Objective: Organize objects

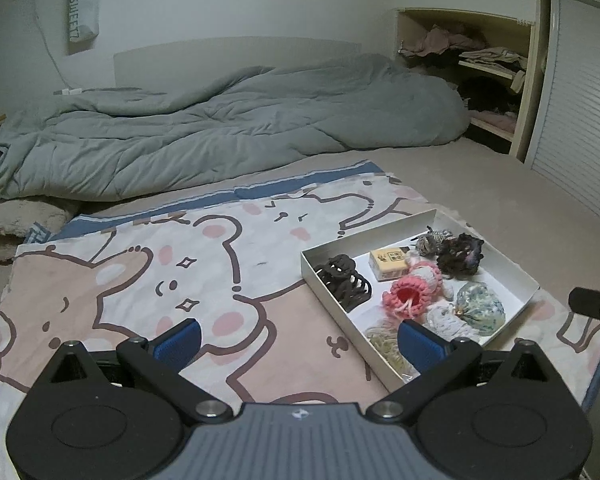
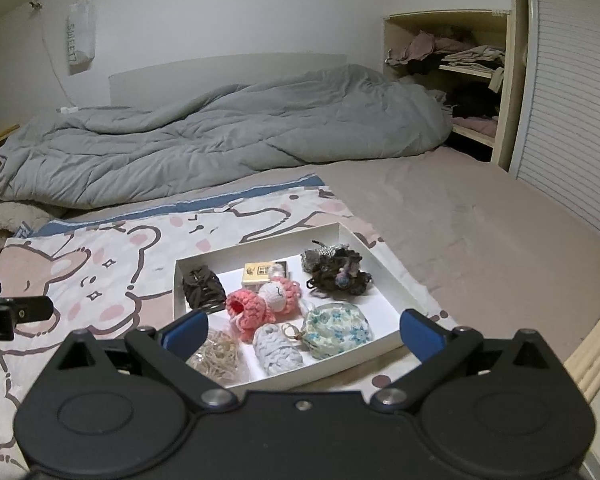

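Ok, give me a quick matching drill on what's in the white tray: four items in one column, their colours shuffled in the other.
Items:
1. hair claw clip
2. crochet doll
3. small box
4. fabric pouch

Colours:
A. floral blue-green
B. pink and white
C. dark brown
D. yellowish tan

Pairs: 1-C, 2-B, 3-D, 4-A. All sit inside the white tray.
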The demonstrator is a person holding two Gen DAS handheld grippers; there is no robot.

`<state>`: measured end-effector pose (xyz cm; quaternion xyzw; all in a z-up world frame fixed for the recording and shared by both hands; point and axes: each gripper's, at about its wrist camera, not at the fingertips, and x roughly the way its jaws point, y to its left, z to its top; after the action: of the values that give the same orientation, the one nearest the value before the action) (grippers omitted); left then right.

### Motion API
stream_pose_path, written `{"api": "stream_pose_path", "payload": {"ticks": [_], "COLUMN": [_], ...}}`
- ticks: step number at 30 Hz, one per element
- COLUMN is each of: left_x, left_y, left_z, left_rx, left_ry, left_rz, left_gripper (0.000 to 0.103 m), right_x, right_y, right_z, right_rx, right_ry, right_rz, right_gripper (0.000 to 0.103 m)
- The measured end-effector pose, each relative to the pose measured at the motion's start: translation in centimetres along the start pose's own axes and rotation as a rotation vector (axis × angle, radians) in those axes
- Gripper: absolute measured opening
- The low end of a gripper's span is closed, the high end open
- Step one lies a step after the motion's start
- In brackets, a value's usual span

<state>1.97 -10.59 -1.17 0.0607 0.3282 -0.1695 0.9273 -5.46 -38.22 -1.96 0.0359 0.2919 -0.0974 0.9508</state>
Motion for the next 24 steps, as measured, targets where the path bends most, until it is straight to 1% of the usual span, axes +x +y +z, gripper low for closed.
{"api": "stream_pose_path", "payload": {"ticks": [8, 24], "left_x": [0.4, 0.7], "left_y": [-0.1, -0.3], "left_z": [-0.1, -0.3], "left_rx": [0.002, 0.010], "left_ry": [0.009, 0.020], "left_rz": [-0.007, -0.014], "left_gripper": [0.103, 0.103], "right_x": [0.8, 0.9], "right_y": [0.7, 1.6], "right_z": [-0.3, -0.4], "right_rx": [-0.019, -0.049], "right_ry": [0.031, 0.028], "right_rz": [-0.002, -0.002], "right_gripper": [0.103, 0.103]}}
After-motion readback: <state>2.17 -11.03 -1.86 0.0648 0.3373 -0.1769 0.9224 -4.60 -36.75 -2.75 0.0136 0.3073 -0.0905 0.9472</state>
